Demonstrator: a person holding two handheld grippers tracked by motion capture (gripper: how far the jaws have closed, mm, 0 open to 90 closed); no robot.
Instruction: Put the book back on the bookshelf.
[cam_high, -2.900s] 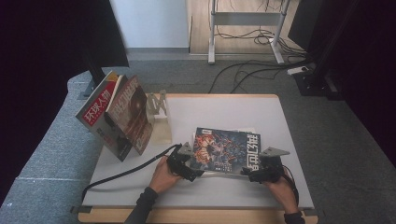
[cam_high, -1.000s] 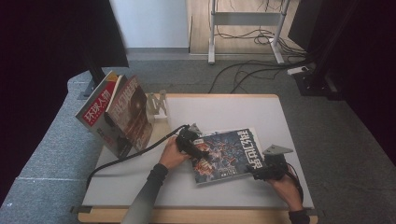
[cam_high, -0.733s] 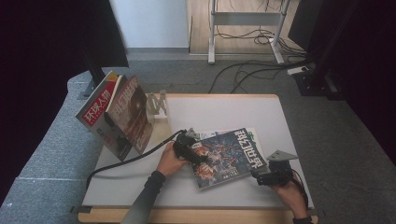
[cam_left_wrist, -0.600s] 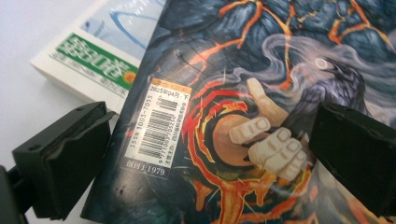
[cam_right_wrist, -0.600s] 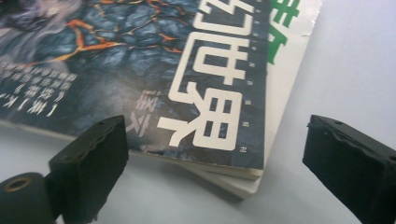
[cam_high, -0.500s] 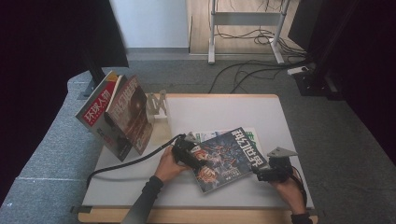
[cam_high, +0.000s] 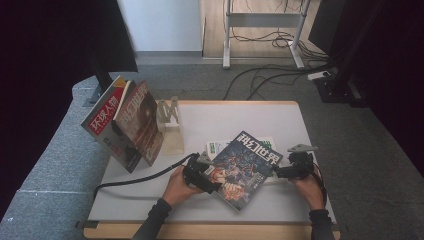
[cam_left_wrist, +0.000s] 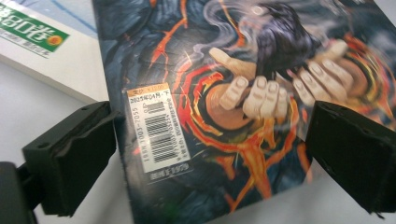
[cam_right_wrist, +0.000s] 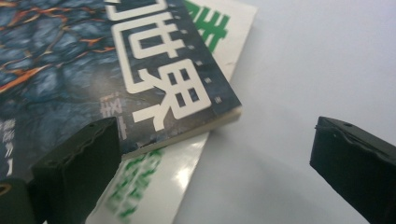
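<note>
A magazine is lying on a booklet, near on the worktop. Two more magazines are leaning far left.

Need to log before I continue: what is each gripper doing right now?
Left gripper: open, jaws astride the dark magazine, gripping nothing.
Right gripper: open, at the magazine's corner, holding nothing.

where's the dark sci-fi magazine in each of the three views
High view: the dark magazine lies tilted at lower centre of the table, between the two grippers.
Left gripper view: its cover with the barcode label covers most of the picture, between the open jaws.
Right gripper view: its title corner sits upper left.
Shared landmark: the white and green booklet under it.
</note>
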